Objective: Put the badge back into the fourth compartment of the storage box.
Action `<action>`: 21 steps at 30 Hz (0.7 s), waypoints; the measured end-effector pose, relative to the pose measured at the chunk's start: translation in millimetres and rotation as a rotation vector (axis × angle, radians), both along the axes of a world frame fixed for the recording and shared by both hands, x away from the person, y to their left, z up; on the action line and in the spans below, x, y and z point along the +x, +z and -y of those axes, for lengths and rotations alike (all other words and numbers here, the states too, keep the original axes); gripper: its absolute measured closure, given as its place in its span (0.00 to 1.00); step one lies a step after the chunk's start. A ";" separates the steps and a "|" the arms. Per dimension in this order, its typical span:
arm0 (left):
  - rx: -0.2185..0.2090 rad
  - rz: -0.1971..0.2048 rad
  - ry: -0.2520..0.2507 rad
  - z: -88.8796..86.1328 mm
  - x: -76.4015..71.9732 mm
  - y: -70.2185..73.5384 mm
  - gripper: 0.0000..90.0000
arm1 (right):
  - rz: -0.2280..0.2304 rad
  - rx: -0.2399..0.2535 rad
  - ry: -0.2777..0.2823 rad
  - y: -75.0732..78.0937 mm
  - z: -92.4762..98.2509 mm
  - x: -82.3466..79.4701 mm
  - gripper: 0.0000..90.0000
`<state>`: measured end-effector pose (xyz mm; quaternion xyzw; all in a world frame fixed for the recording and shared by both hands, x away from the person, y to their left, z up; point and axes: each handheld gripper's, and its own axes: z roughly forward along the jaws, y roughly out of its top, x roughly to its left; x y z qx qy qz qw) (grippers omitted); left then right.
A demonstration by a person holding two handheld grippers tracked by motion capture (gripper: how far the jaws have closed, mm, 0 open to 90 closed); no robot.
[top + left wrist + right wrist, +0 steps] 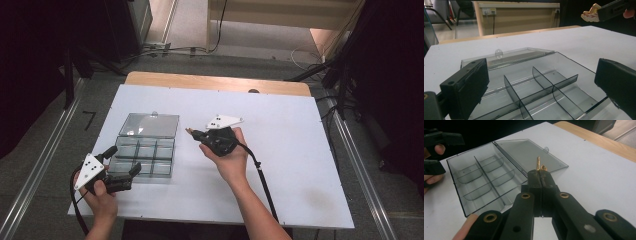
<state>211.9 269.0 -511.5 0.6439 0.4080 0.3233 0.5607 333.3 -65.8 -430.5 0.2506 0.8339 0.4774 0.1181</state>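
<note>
Item: small gold part [538, 164], pinched in closed fingers of right gripper [192, 132], above tabletop [295, 145] beside box. Clear compartment box [145, 152]: lid open flat, compartments empty. Left gripper [121, 161]: fingers open, straddling box's near corner. Right gripper view resolves the part's gold pin.

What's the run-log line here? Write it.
left gripper: open, at organizer box | right gripper: shut on small gold part

White table [280, 165] bright, lit from above. Room around it very dark. Shiny glare on clear box [145, 150] lid. Soft small shadows under hands. Close black jaws fuzzy in both gripper views. Far wall bit blurry.
</note>
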 end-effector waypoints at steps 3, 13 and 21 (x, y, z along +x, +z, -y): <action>0.000 0.000 0.000 0.0 0.0 0.0 0.00 | -0.001 0.003 0.012 -0.4 -4.7 -0.4 0.97; 0.001 0.011 0.002 0.1 -1.0 0.4 0.00 | -0.003 0.003 0.048 -1.3 -23.0 -3.6 0.97; 0.005 0.020 -0.004 0.4 -1.9 0.7 0.00 | -0.007 0.000 0.079 -3.2 -38.2 -6.7 0.97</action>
